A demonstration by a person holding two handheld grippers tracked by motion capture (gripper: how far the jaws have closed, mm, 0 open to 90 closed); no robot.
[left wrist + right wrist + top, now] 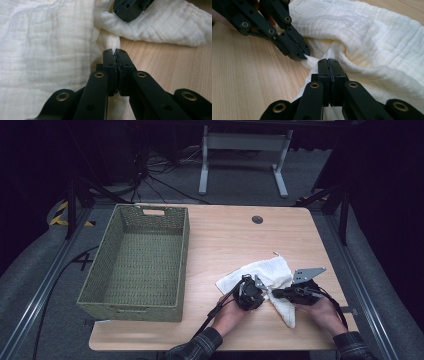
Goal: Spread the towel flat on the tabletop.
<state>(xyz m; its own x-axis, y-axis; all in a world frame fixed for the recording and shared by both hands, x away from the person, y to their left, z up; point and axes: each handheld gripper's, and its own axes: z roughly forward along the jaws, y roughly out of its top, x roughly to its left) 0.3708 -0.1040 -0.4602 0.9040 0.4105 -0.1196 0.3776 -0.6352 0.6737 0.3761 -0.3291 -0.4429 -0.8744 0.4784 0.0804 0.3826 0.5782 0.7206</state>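
Observation:
A white crinkled cloth (270,270) lies rumpled on the wooden table (230,235), right of centre near the front. Both grippers meet at its front edge, tips nearly touching. My left gripper (264,294) points right; in the left gripper view (115,51) its jaws are shut on a narrow fold of the cloth (50,37). My right gripper (276,293) points left; in the right gripper view (328,60) it is shut on a bunched ridge of the cloth (374,37). There the left gripper (305,53) pinches the same ridge just beyond.
A green woven basket (184,251) with nothing in it stands on the left half of the table. A round cable hole (257,219) sits at the back edge. The legs of a white desk frame (245,150) stand on the floor beyond the table.

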